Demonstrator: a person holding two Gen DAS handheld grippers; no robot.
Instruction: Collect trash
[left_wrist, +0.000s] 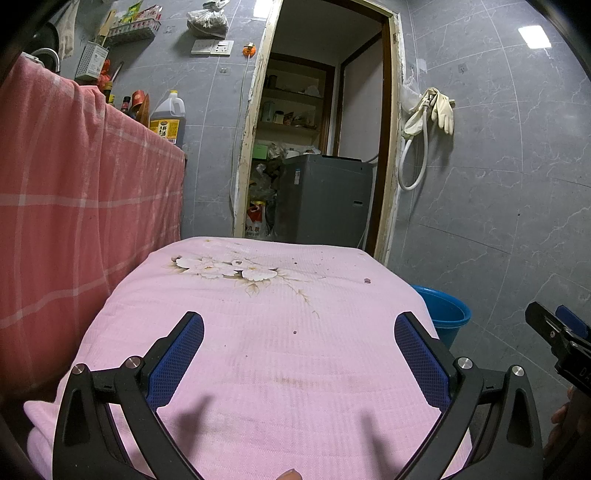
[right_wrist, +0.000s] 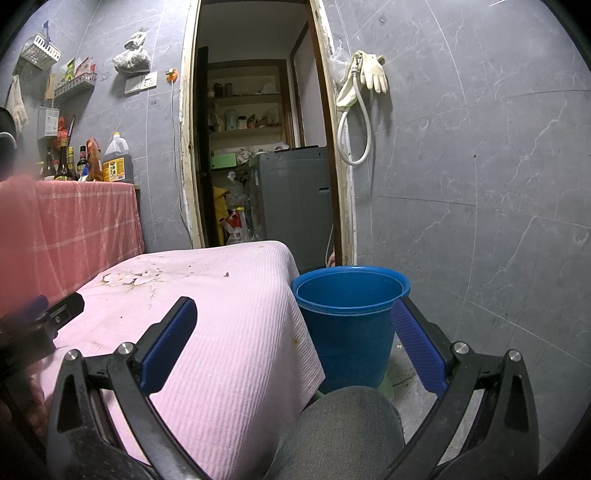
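A pink cloth with a flower print (left_wrist: 258, 332) covers a low table. Small dark crumbs lie on it, one near the middle (left_wrist: 294, 332) and one by the far right edge (left_wrist: 366, 280). My left gripper (left_wrist: 299, 332) hovers open above the cloth with nothing between its fingers. A blue bucket (right_wrist: 347, 317) stands on the floor to the right of the table (right_wrist: 221, 314). My right gripper (right_wrist: 295, 325) is open over the table's right edge, facing the bucket, and holds nothing. It also shows at the right edge of the left wrist view as the right gripper (left_wrist: 557, 339).
A counter draped in a red checked cloth (left_wrist: 74, 206) stands to the left, with bottles and an oil jug (left_wrist: 168, 120) on it. A doorway ahead opens onto a grey appliance (left_wrist: 325, 199). Grey tiled wall on the right carries gloves and a hose (left_wrist: 432, 110). A person's knee (right_wrist: 343, 432) is below.
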